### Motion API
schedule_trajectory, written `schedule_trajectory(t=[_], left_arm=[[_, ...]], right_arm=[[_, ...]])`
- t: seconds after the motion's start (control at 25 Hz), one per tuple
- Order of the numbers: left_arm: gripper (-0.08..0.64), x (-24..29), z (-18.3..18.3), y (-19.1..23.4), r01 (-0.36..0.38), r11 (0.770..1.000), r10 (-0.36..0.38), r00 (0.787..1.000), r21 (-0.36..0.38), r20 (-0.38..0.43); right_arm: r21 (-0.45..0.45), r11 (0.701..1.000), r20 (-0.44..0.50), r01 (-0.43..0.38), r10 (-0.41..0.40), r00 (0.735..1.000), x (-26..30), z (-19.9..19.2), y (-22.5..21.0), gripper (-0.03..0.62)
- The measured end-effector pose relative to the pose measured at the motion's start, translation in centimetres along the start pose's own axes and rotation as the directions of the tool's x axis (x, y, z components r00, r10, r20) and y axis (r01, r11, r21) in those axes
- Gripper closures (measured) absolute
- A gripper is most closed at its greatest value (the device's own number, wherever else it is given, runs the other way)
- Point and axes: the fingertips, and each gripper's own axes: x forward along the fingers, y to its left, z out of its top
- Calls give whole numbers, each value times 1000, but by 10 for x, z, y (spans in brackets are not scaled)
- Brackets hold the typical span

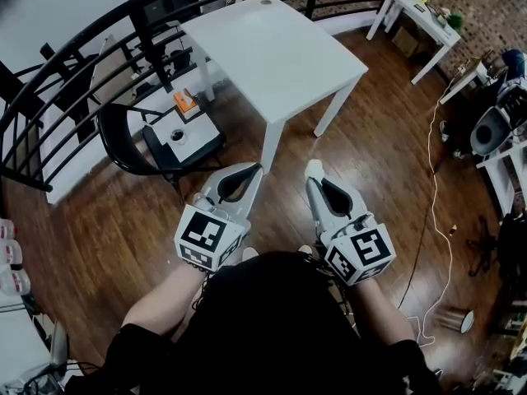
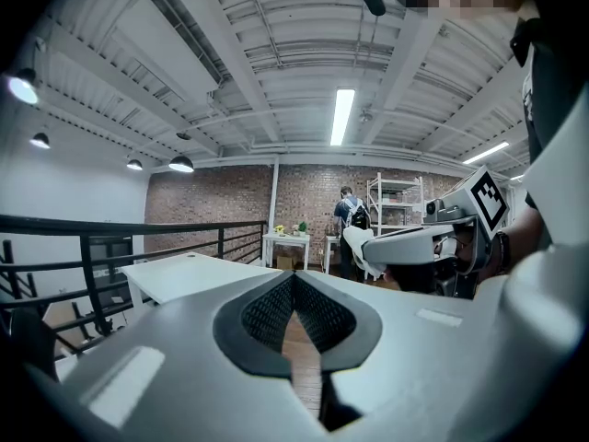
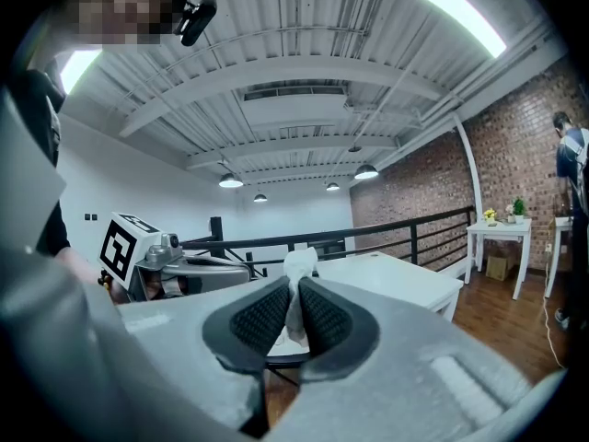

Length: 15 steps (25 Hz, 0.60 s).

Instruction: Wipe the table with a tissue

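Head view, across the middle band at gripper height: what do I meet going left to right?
black chair → small white side table → left gripper → right gripper pinching the tissue → white cable on the floor

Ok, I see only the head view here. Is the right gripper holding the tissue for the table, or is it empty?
Observer: It holds it. In the right gripper view, the right gripper is shut on a white tissue, which sticks up above the pads.
Operator: And the left one, does it hold anything?
Observer: No. In the left gripper view, the left gripper is shut at the tips with nothing between its jaws.
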Motion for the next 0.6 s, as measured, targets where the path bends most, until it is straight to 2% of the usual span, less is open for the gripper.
schedule_trajectory(t=[0.36,0.6], left_arm=[[548,10,-8,1,-10,1000,10,1000,-19,-6],[547,39,-13,-1,-32,999,31,999,-10,-39]], right_arm=[[-3,1000,-13,0,0,1000,1,-4,-11,574],[26,1000,-9,-17,18,1000,8,-9,-45,574]])
